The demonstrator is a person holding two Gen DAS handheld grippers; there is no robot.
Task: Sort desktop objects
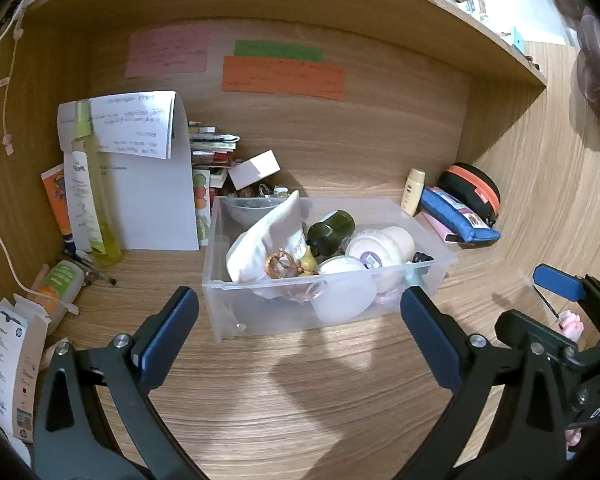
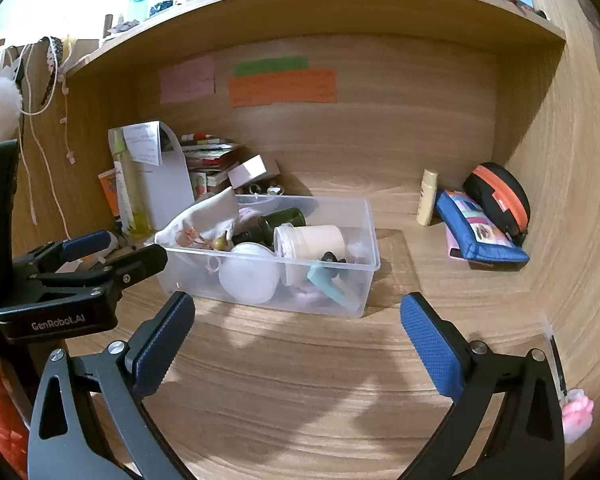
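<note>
- Plainly, from the left wrist view, the left gripper [image 1: 300, 320] hangs with its jaws spread wide and nothing between them, just short of the clear plastic bin [image 1: 260, 312], which sits on the desk [image 1: 300, 400] toward the back wall, a little left of the middle.
- The bin already holds a white cloth pouch [image 1: 260, 240], a dark green bottle [image 1: 332, 230], a cream jar [image 1: 384, 246] and a round white lid [image 1: 342, 300], all jumbled and touching.
- At the desk's right edge a small pink figure [image 1: 571, 322] lies loose, close under the right gripper's blue pad; I'd guess it is next to sort.
- In the right wrist view, the right gripper [image 2: 296, 336] is also wide apart and empty, over bare desk in front of the bin [image 2: 332, 296].
- The pink figure [image 2: 577, 414] shows at the right rim, beside that gripper's outer arm, not between the pads.
- A blue pouch [image 2: 480, 236] and a black-and-orange case [image 2: 500, 200] rest in the back right corner, well apart from the bin.
- To do it well, I'd swing right, straddle the figure squarely, and close gently; it looks small and apt to skid.
</note>
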